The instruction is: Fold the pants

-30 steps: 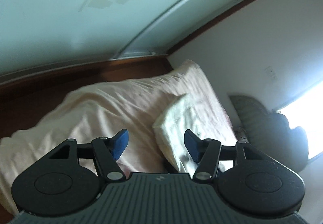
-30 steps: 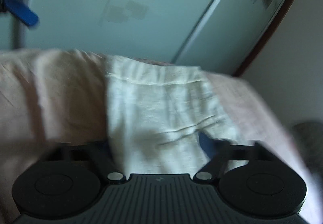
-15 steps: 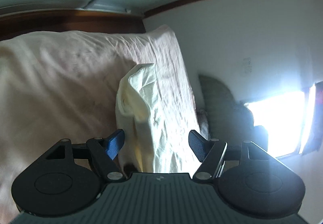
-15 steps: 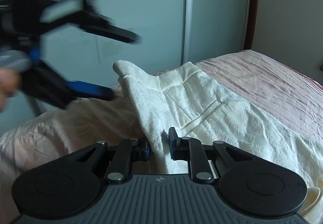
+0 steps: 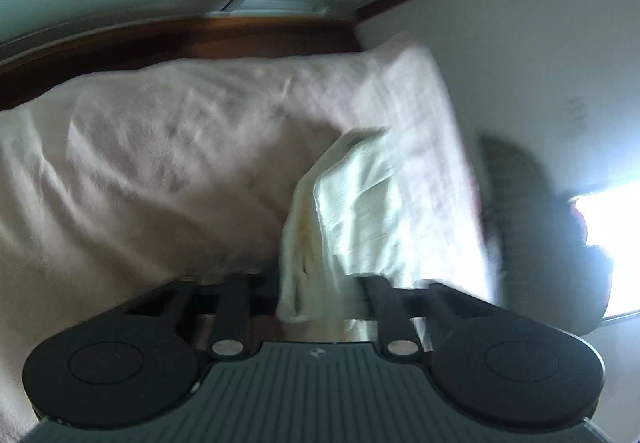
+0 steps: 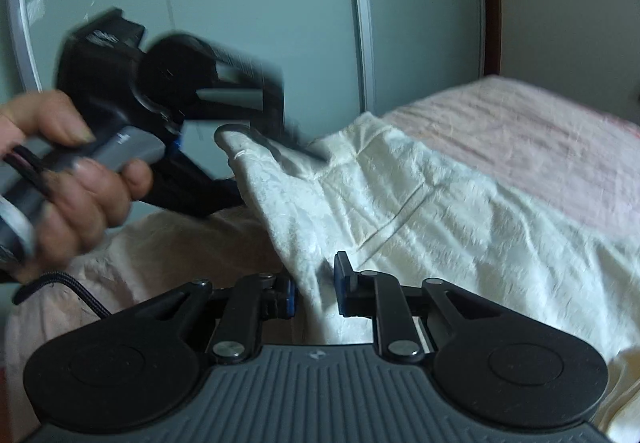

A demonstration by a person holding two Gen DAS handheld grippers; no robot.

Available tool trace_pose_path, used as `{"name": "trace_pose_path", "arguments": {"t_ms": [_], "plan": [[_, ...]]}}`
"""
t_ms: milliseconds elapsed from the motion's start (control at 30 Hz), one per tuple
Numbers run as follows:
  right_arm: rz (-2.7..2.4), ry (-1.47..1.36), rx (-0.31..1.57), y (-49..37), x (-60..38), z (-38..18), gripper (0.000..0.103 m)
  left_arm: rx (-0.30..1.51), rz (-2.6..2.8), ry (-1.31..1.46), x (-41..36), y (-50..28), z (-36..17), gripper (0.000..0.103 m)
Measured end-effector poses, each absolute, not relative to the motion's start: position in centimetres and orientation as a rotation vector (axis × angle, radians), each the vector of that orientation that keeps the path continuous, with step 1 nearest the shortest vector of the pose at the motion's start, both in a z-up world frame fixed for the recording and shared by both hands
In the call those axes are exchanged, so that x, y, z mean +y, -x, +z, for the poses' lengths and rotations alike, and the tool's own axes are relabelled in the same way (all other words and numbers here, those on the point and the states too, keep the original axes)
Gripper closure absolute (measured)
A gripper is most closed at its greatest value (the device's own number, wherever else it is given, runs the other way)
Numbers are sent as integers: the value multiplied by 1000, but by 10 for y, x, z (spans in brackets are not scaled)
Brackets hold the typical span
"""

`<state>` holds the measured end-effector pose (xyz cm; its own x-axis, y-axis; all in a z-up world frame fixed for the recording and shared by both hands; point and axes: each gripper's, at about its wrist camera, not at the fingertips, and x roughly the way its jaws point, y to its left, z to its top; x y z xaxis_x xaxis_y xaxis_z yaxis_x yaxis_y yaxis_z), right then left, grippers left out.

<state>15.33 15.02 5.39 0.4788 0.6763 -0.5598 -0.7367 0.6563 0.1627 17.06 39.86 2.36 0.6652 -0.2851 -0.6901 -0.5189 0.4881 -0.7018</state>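
Cream pants (image 6: 420, 211) lie on a pink bedspread (image 6: 540, 147). My right gripper (image 6: 316, 295) is shut on an edge of the pants near the waistband and lifts it. My left gripper (image 5: 308, 283) straddles another part of the pants (image 5: 360, 203); cloth hangs between its fingers, the jaws look still apart, and the frame is blurred. In the right wrist view the left gripper (image 6: 276, 147) sits at the raised waistband corner, held by a hand (image 6: 68, 183).
The pink bedspread (image 5: 180, 155) covers the bed. Glass sliding wardrobe doors (image 6: 280, 23) stand behind it. A dark wooden frame (image 5: 200, 39) and a white wall (image 5: 520, 43) are beyond. A dark chair-like shape (image 5: 540, 223) stands by a bright window (image 5: 612, 243).
The left gripper moved down onto the pants' raised corner, so cloth now lies between its fingers. The right gripper stays shut on the pants edge.
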Motion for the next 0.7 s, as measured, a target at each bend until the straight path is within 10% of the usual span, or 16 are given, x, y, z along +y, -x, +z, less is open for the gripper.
{"name": "trace_pose_path", "arguments": {"t_ms": [100, 200, 433, 700], "plan": [[910, -40, 732, -163, 128, 59, 65, 864, 176, 958, 388, -172, 35, 89], [938, -338, 781, -177, 72, 59, 12, 814, 165, 822, 372, -169, 59, 90], [886, -1135, 944, -227, -50, 9, 9, 680, -9, 417, 270, -164, 116, 90], [859, -1315, 958, -235, -66, -17, 8, 778, -208, 355, 184, -166, 74, 89]]}}
